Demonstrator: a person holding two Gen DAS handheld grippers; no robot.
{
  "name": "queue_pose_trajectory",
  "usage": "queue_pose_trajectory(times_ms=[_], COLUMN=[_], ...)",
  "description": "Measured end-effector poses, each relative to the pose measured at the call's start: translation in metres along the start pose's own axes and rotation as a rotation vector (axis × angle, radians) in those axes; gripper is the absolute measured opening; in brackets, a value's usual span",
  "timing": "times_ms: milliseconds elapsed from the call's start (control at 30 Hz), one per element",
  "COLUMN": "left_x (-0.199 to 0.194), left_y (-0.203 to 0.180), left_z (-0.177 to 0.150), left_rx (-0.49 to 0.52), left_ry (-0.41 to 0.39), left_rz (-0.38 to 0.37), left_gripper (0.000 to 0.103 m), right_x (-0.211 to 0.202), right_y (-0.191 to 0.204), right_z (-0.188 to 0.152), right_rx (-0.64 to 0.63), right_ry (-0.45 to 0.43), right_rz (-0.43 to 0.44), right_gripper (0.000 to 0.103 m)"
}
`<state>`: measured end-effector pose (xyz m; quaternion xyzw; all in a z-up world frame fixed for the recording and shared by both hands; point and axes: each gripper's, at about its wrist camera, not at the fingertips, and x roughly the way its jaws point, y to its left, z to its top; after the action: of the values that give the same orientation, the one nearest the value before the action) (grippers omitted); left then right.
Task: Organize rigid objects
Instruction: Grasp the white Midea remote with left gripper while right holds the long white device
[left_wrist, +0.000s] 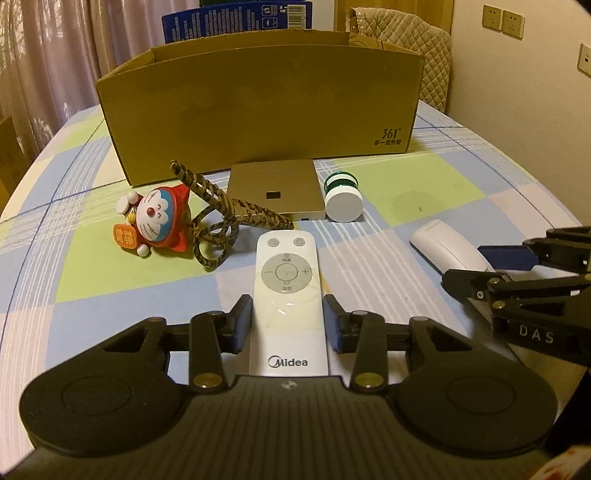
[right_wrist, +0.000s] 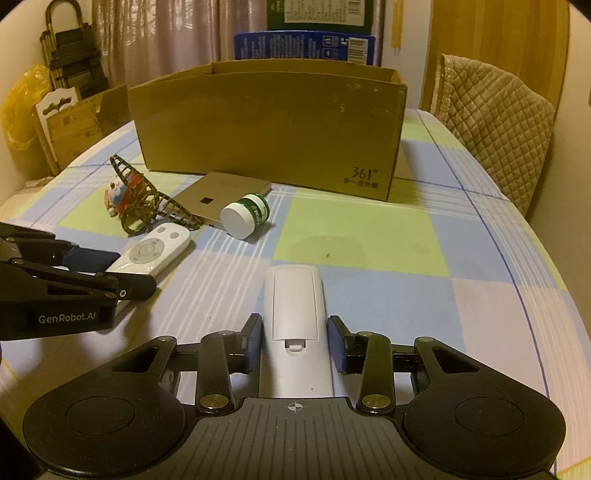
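Observation:
A white Midea remote lies face up on the checked tablecloth. My left gripper is shut on its lower half, with a pad pressed against each long side. A pale grey remote lies face down, battery cover up. My right gripper is shut on it the same way. In the left wrist view the right gripper comes in from the right edge over that grey remote. In the right wrist view the left gripper sits at the left on the white remote.
An open cardboard box stands at the back of the table. In front of it lie a Doraemon figure, a brown woven wire piece, a flat gold box and a white-capped green jar. A quilt-covered chair stands at the right.

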<state>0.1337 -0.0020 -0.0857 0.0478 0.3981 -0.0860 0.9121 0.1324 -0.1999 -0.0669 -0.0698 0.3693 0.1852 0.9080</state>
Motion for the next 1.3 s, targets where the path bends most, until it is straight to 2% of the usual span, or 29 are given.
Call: queue_pose_trajectory(times_ms=[267, 567, 767, 933, 1300], left_x=[-0.015, -0.028, -0.027, -0.020, -0.014], left_y=[-0.003, 0.000, 0.001, 0.001, 0.000], left_z=[0.001, 0.005, -0.002, -0.011, -0.014], left_rx=[-0.004, -0.016, -0.016, -0.012, 0.002], left_ry=[-0.047, -0.075, -0.054, -0.005, -0.005], left_rz=[-0.017, -0.016, -0.020, -0.015, -0.006], left_gripper=[0.035, 0.035, 0.035, 0.035, 0.037], right_x=[-0.017, -0.027, -0.026, -0.025, -0.022], right_y=[0.000, 0.007, 0.012, 0.012, 0.013], right_z=[0.010, 0.019, 0.018, 0.018, 0.019], right_rx=[0.030, 0.035, 0.021, 0.023, 0.036], right_ry=[-0.058, -0.084, -0.068, -0.066, -0.063], right_rz=[-0.005, 0.005, -0.001, -0.004, 0.001], right_gripper=[0.035, 0.035, 0.035, 0.035, 0.035])
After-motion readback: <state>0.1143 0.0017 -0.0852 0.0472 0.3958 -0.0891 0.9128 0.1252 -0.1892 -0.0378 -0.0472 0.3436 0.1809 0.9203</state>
